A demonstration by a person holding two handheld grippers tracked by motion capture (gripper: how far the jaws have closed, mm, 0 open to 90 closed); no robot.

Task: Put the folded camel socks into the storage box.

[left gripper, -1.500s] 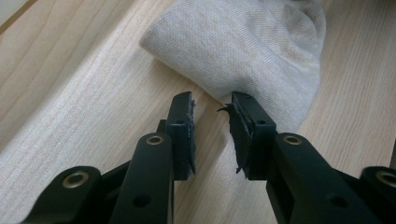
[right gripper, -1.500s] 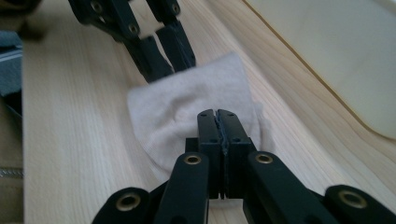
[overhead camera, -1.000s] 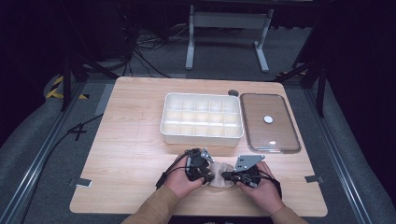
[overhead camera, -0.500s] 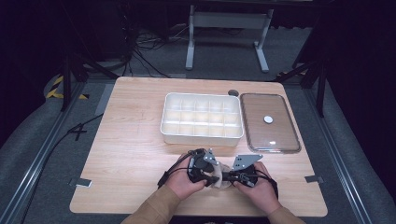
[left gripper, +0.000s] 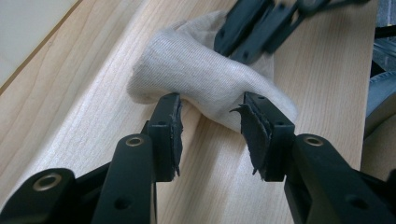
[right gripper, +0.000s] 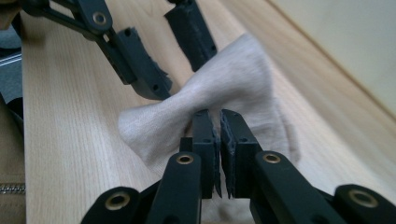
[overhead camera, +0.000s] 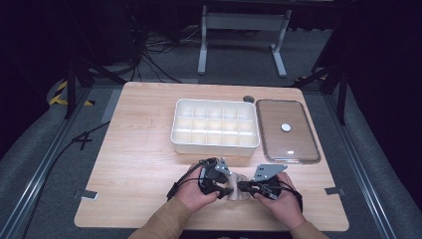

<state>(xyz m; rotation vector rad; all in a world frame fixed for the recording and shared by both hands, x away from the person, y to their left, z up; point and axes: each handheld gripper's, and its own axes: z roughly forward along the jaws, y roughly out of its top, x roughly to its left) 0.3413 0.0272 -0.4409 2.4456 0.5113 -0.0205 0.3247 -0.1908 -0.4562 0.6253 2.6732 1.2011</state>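
Beige knitted cloth (overhead camera: 238, 188), a small soft piece of ribbed fabric, lies on the pale wooden counter (overhead camera: 139, 164) close to its near edge, about midway along it and well in front of the white plastic compartment box (overhead camera: 215, 126). It sits directly between the two claws, which face each other from either side. In the right gripper view the right claw (right gripper: 219, 122) has its jaws nearly together on the middle of the cloth, so the fabric is pinched into a narrow waist there and fans out wider on both sides; these jaws have just eased apart slightly, yet the pads press on the fabric between them. In the left gripper view the left claw (left gripper: 211, 116) stands with its jaws apart, having just been opening; a bulging fold of the cloth lies just beyond and partly between the fingertips, and the pads do not press on it. The cloth rests on the counter surface under both claws. A clear flat lid (overhead camera: 287, 130) with a white round knob lies beside the box, toward the far right corner.
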